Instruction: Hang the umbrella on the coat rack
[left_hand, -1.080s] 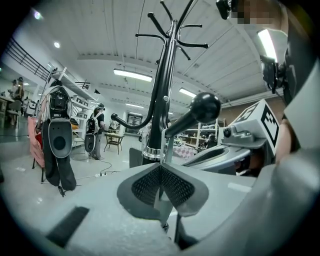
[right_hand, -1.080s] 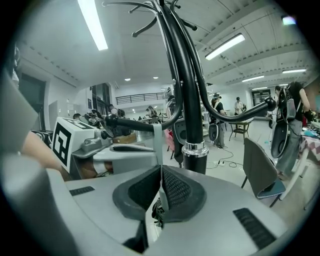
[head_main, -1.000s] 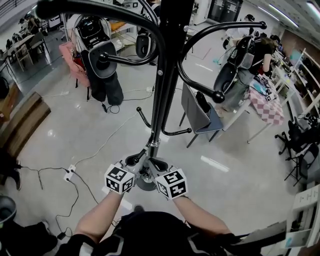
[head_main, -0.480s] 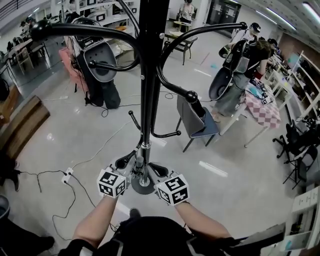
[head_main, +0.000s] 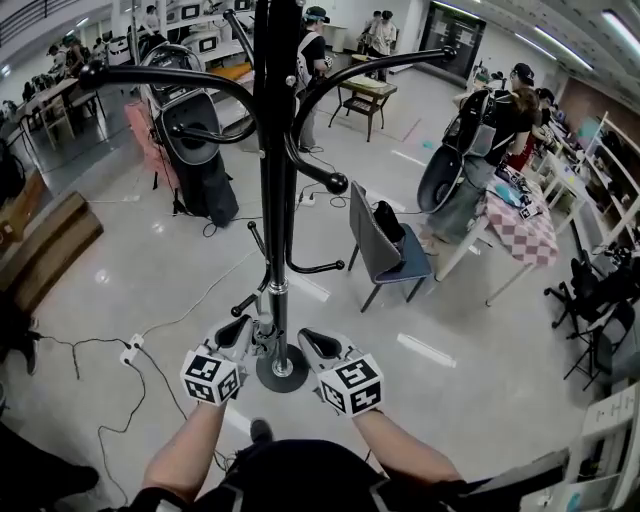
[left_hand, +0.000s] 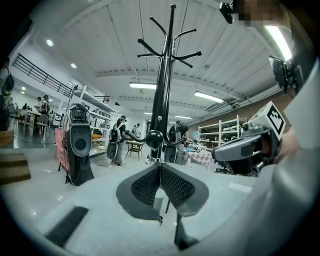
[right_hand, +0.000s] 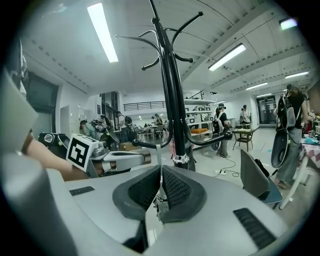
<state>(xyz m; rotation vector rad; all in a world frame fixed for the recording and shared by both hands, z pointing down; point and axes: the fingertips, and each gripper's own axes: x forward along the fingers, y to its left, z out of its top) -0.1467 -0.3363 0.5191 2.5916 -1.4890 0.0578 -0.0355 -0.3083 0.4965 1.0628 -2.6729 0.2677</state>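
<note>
Coat rack: black and upright on a round base on the pale floor. Curved hooks with ball ends branch off the pole high and low.
Left claw: the jaws are together with nothing between the pads. It points roughly level at the pole, its tips just under the ball end of a low hook.
Right claw: the jaws are together. A thin pale strip runs along the seam between the pads and stands above the tips; what it is cannot be told.
Both claws: low in front of the pole, one on each side of the base in the head view, apart from each other.
Umbrella: cannot be made out in any view.
Chair: grey back and blue seat, right of the rack and well apart from it.
Counter: covered with a checked cloth, far right, with a person standing beside it.
Power strip: on the floor at left, with a cable trailing from it.
</note>
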